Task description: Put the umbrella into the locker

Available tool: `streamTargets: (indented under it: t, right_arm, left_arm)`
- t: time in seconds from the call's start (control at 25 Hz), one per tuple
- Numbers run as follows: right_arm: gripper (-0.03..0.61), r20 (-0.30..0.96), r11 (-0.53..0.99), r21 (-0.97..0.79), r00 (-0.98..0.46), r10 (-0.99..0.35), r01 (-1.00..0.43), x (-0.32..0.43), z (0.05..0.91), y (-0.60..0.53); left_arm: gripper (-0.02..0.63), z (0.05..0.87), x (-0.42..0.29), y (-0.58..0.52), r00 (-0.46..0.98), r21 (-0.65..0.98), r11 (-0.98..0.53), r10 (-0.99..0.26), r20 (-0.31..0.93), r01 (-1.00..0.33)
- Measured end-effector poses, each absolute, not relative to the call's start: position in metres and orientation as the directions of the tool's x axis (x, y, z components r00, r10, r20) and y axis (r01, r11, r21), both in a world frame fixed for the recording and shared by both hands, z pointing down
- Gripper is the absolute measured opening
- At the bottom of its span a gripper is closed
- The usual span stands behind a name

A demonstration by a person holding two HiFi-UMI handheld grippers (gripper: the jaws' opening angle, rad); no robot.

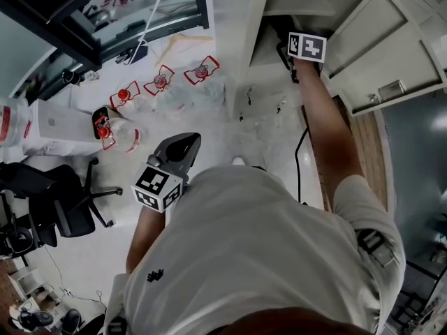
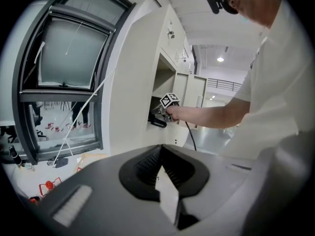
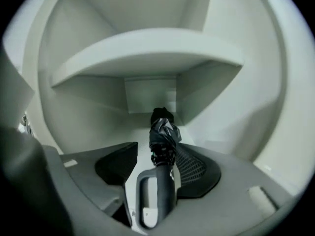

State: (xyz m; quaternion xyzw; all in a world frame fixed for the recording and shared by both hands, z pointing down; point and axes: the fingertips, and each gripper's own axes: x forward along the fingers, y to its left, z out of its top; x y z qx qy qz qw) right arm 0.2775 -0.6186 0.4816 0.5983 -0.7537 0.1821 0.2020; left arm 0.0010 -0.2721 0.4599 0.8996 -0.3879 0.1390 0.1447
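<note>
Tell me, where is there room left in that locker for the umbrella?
The pale locker floor is bare on both sides of the folded black umbrella, out to each side wall, beneath the white shelf. Only the middle is crowded, where the right gripper's jaws hold the umbrella.

1. Head view: bright, even daylight. Straight lines bow toward the frame edges.
2. Left gripper view: window (image 2: pixel 69 58) at left and ceiling lamp (image 2: pixel 220 59) at upper right are overexposed. Black circular vignette. Near foreground blurred.
3. Right gripper view: locker (image 3: pixel 236 112) interior dim, with soft shadow under its shelf (image 3: pixel 147 45). The umbrella (image 3: pixel 162 132) handle at bottom centre is out of focus.
</note>
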Motion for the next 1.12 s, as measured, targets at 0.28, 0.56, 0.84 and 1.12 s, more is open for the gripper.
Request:
streamTargets:
  t: [0.28, 0.56, 0.84, 1.12]
  right_arm:
    - [0.247, 0.499, 0.204, 0.001, -0.177, -0.849, -0.979, 0.273, 0.467, -0.574]
    - [0.247, 0.475, 0.182, 0.005, -0.158, -0.866, -0.983, 0.266, 0.453, -0.532]
    - [0.222, 0.460, 0.164, 0.002, -0.144, -0.876, -0.986, 0.251, 0.448, -0.485]
    - [0.192, 0.448, 0.157, 0.004, -0.139, -0.883, -0.988, 0.233, 0.449, -0.435]
  left_arm:
    - [0.055, 0.459, -0.014, -0.248, 0.698, 0.159, -0.695, -0.625, 0.349, -0.702]
    - [0.055, 0.458, -0.029, -0.221, 0.730, 0.162, -0.727, -0.593, 0.341, -0.667]
    - [0.055, 0.460, -0.049, -0.198, 0.754, 0.166, -0.754, -0.562, 0.340, -0.636]
    - [0.055, 0.463, -0.063, -0.174, 0.782, 0.169, -0.784, -0.523, 0.340, -0.597]
